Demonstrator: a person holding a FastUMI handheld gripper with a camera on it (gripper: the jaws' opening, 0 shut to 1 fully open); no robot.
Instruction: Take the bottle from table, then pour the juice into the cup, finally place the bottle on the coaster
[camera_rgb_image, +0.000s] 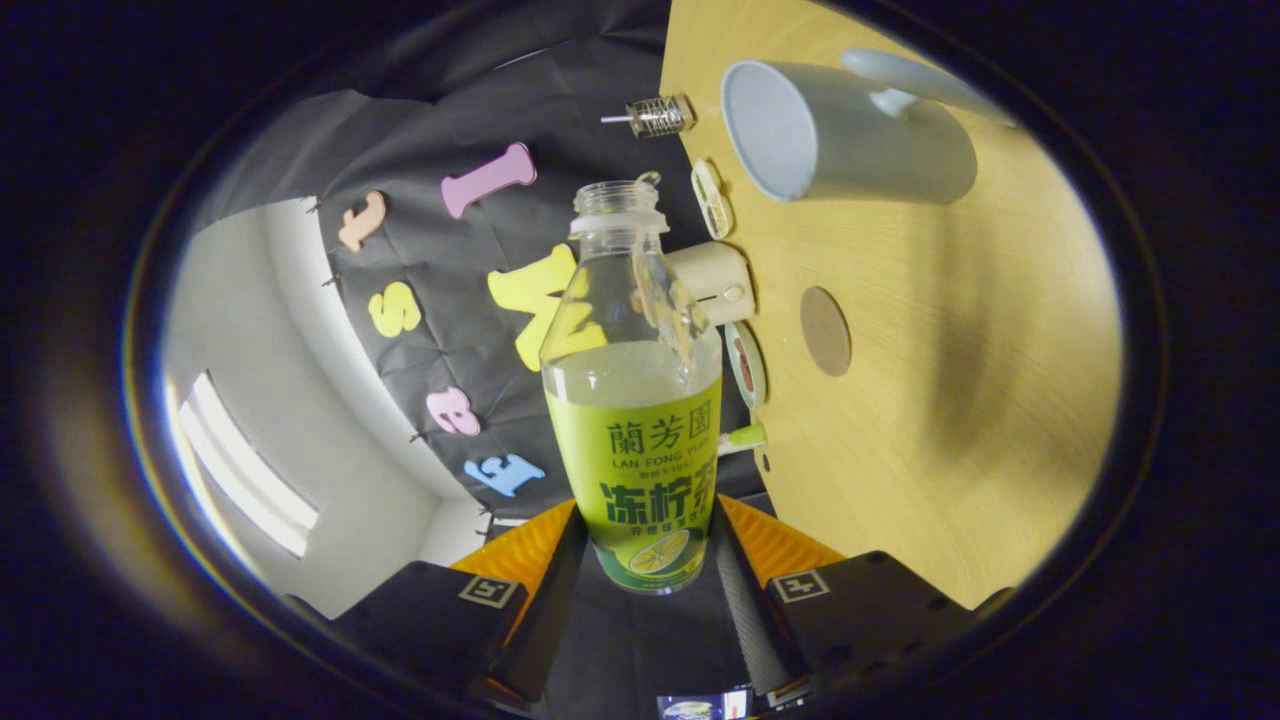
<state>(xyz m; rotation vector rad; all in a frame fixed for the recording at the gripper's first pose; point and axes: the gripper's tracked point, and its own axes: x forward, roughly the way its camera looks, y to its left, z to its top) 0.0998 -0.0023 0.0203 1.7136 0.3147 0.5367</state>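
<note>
Between the fingers at lower centre, the gripper (645, 560) clamped the uncapped bottle (635, 400); the cup (850, 135) lay upper right.

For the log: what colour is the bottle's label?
Green, in the gripper view: bottle, held by the gripper.

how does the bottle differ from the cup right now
The clear plastic bottle with the green label is clamped between the gripper fingers; the pale grey mug stands free on the wooden table. The bottle holds pale juice; the mug's inside looks empty. Both are open-topped.
</note>
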